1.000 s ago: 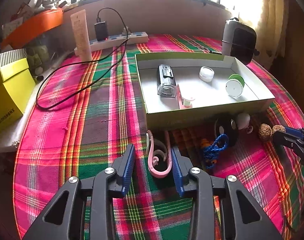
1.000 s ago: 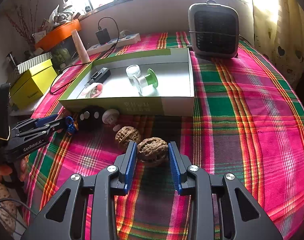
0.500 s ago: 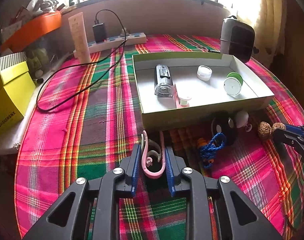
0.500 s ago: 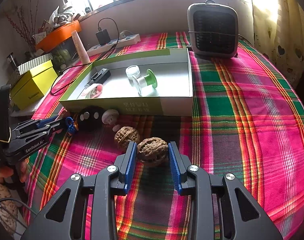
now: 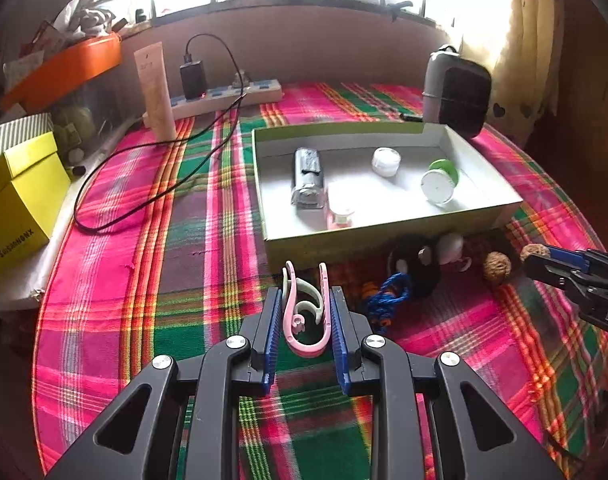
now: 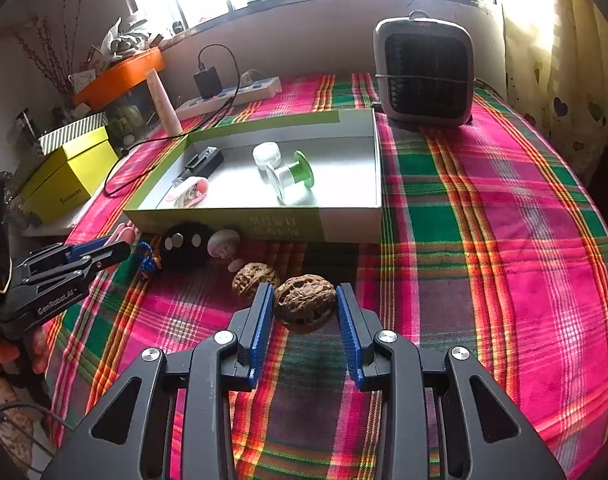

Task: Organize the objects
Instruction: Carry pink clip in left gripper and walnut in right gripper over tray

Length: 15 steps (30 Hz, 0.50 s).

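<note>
My left gripper (image 5: 306, 296) is shut on a pink and white clip (image 5: 304, 316) over the plaid cloth, just in front of the green-walled box (image 5: 344, 242). My right gripper (image 6: 304, 290) is shut on a brown walnut (image 6: 304, 304); a second walnut (image 6: 249, 280) lies to its left. Between the two grippers, along the box's front wall (image 6: 223, 224), lie a black round thing with buttons (image 6: 183, 246), a small white piece (image 6: 223, 240) and a blue cord (image 6: 145, 260). Inside the box are a dark device (image 5: 308, 178), a white jar (image 5: 386, 160), a green and white spool (image 5: 440, 182) and a pink item (image 6: 187, 192).
A grey heater (image 6: 424, 76) stands behind the box at the right. A power strip (image 5: 223, 98) with a charger and a looping black cable (image 5: 143, 200) lies at the back left, beside a cream tube (image 5: 155, 92). A yellow box (image 5: 19, 200) sits off the table's left edge.
The left gripper's jaws have closed onto the pink clip, squeezing its arms together. The right gripper and its walnut have not moved.
</note>
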Tool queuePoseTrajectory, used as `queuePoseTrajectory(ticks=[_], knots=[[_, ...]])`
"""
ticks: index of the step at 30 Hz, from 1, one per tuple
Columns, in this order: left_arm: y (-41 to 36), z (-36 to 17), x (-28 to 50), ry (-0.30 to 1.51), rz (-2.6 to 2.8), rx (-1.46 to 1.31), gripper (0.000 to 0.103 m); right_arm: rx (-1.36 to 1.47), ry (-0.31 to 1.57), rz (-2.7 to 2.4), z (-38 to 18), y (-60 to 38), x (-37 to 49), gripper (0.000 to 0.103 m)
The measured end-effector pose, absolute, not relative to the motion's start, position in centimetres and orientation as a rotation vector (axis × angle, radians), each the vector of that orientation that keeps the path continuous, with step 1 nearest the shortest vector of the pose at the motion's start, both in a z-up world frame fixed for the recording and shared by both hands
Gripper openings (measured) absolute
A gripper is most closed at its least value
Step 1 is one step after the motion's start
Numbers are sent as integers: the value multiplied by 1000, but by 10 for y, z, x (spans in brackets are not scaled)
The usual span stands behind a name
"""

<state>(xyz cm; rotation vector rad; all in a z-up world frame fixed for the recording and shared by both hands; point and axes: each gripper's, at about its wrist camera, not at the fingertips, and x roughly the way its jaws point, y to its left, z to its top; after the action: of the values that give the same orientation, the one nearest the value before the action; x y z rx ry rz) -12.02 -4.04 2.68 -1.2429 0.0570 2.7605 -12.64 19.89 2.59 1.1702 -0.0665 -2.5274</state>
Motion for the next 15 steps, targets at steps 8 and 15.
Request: queuePoseTrajectory(ticks=[8,15], knots=[[-27,44,-122,56,2739,-1198,21,1127,-48,-2539,39,197,-130,33],[-17,54,-131,63,2730,-1168,21,1093,-25,-2547,48,196,-139,33]])
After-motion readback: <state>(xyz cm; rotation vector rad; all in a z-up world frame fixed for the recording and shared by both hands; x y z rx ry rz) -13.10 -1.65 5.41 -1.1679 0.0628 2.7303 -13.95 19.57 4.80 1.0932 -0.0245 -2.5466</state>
